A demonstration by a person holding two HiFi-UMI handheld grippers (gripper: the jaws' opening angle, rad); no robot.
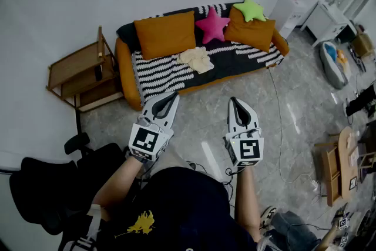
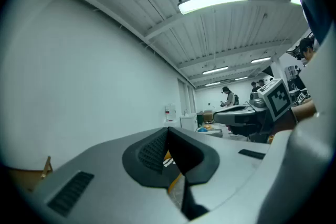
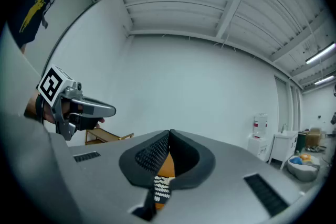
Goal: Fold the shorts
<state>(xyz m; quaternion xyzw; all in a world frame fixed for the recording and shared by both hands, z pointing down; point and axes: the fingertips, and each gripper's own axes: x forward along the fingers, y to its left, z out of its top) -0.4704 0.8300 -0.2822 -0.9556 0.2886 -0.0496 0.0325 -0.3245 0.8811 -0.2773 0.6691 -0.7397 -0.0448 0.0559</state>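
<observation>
While the shorts (image 1: 195,59) lie crumpled and untouched on the sofa (image 1: 125,64) seat, folding is judged not yet begun. The left hand-held gripper (image 1: 171,98) and right hand-held gripper (image 1: 236,103) are held closed and empty, well short of it. An approach with opened jaws is called for next.

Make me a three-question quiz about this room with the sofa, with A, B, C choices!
1. Where are the shorts?
A. On the sofa
B. On the floor
C. In a gripper

2. How many star pillows are there?
A. One
B. Two
C. Four

3. How is the left gripper?
A. Wide open
B. Shut and empty
C. Shut on the shorts

Answers: 1 A, they lie crumpled on the seat. 2 B, one pink, one green. 3 B, its jaws meet with nothing between.
</observation>
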